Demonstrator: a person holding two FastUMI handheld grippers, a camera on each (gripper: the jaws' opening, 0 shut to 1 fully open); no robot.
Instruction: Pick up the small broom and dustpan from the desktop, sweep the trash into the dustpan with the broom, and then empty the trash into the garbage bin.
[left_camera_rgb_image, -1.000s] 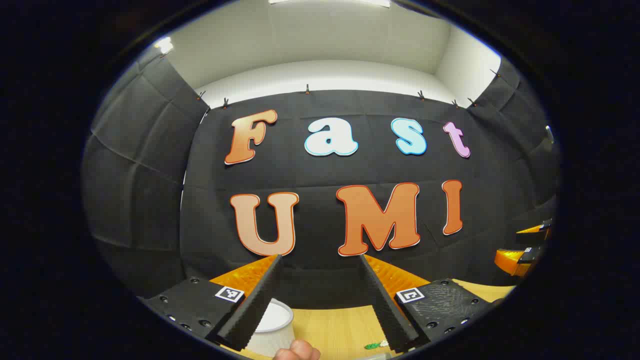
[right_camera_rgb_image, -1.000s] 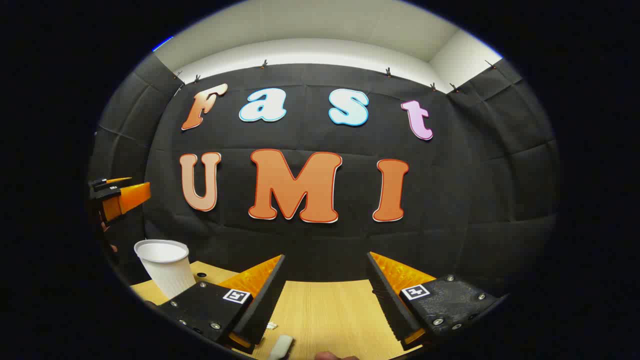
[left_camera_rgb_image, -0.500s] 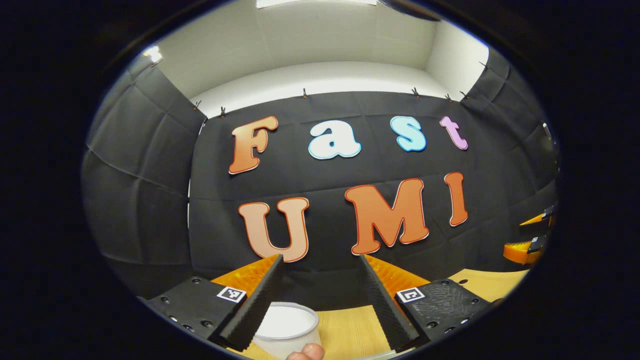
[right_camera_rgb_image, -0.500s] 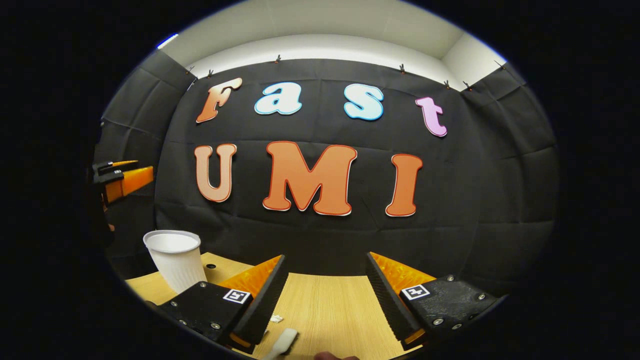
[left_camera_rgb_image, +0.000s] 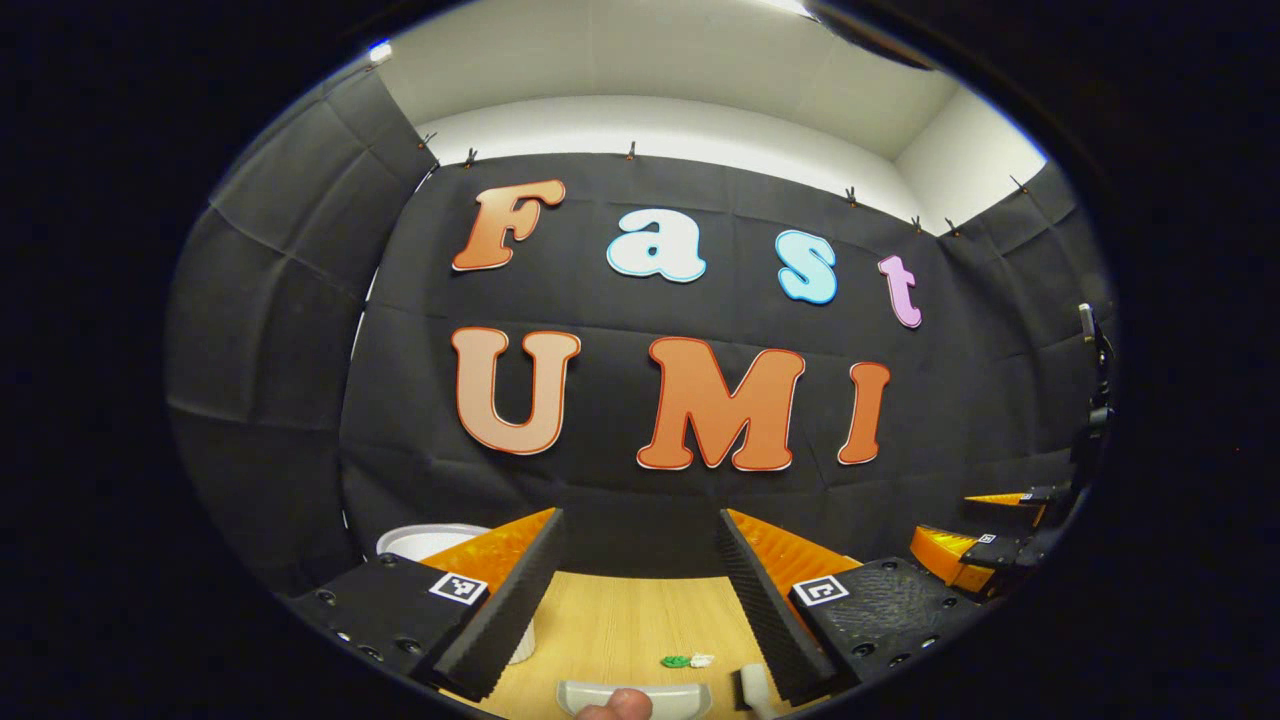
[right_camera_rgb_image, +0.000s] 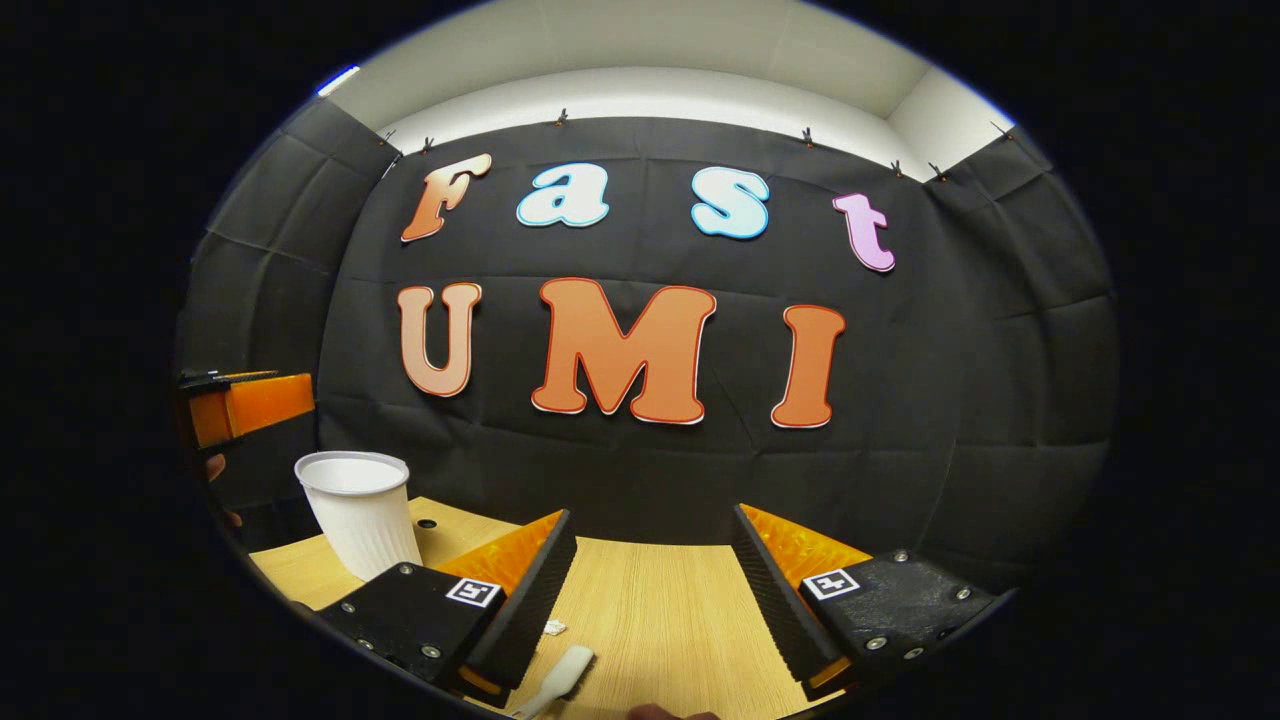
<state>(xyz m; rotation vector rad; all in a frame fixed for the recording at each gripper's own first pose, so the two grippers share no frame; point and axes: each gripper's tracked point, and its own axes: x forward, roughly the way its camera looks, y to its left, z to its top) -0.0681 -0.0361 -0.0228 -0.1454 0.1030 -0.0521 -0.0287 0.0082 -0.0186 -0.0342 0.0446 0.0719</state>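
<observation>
Both the left gripper (left_camera_rgb_image: 640, 590) and right gripper (right_camera_rgb_image: 655, 590) hover level over the table (right_camera_rgb_image: 660, 610), spread wide and empty; a cup (right_camera_rgb_image: 358, 510) stands left.

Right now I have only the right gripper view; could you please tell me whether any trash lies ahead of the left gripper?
Observer: Yes, a small green and white scrap lies on the desktop, ahead of the left gripper.
Operator: Thank you. Is the dustpan near it?
Observer: A pale curved rim, likely the dustpan, lies just nearer the camera than the scrap, with a fingertip at its edge.
Operator: Are that gripper's fingers open?
Observer: Open, with nothing held between them.
</observation>
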